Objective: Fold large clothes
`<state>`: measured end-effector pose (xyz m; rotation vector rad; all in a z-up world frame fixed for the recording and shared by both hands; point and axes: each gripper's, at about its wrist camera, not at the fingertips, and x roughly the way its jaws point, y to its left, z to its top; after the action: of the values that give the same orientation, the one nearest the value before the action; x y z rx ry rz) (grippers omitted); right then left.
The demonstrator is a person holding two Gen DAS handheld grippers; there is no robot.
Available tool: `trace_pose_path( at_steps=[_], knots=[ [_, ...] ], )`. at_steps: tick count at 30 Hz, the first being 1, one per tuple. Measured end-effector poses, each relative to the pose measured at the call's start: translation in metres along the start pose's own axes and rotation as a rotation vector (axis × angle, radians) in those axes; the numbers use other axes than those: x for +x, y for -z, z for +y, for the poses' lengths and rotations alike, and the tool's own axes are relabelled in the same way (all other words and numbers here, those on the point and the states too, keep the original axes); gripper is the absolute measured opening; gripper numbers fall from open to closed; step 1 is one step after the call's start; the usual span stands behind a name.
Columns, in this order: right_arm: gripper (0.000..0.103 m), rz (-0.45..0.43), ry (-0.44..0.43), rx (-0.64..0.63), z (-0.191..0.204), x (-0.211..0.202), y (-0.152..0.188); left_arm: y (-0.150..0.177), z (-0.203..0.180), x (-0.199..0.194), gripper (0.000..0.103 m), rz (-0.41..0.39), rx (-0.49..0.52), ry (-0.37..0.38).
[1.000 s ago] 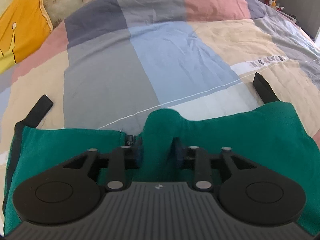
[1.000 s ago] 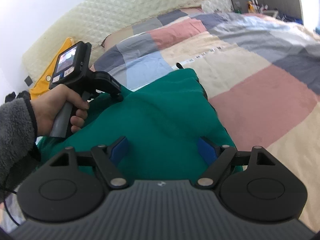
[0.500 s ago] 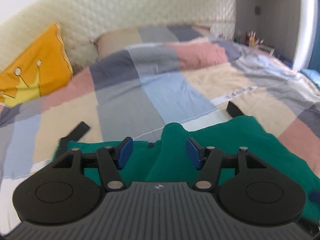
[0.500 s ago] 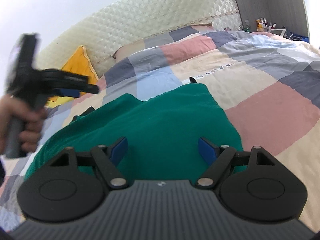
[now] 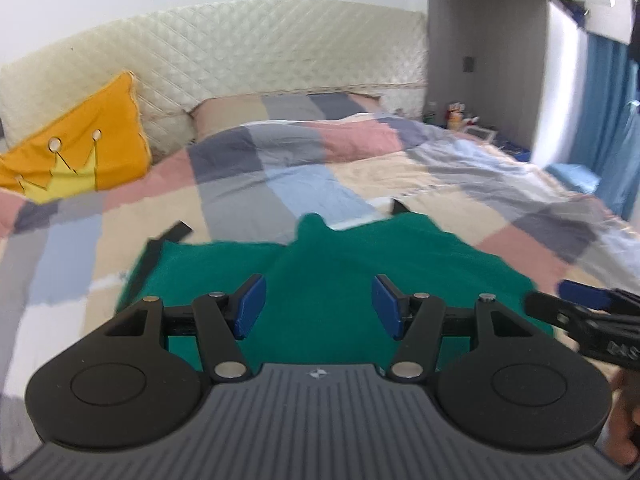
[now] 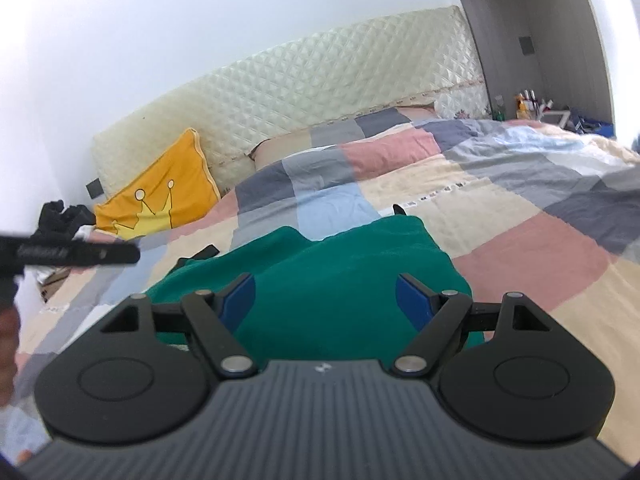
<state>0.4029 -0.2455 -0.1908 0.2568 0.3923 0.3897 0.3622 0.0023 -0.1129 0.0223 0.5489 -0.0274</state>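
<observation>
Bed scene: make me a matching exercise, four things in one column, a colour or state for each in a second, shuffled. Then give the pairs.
Things:
1. garment
2. cushion
3. headboard
4. left gripper

Colour or state:
A. yellow, with a crown design
B. open, with nothing between its pads
C. green, lying folded on the quilt
D. cream, quilted

Pairs: 1-C, 2-A, 3-D, 4-B

A home bedroom: patchwork-quilted bed [image 5: 360, 168], padded headboard [image 6: 320, 92], pillow [image 5: 80, 156].
</observation>
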Motion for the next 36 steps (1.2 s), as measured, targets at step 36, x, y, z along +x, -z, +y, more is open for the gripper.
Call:
trace_pose_path(
  at_steps=[36],
  knots=[
    [0.103, 0.279, -0.016, 0.418, -0.022, 0.026, 0.041, 0.086, 0.108, 0.039, 0.089, 0.255, -0.605, -0.031]
  ],
)
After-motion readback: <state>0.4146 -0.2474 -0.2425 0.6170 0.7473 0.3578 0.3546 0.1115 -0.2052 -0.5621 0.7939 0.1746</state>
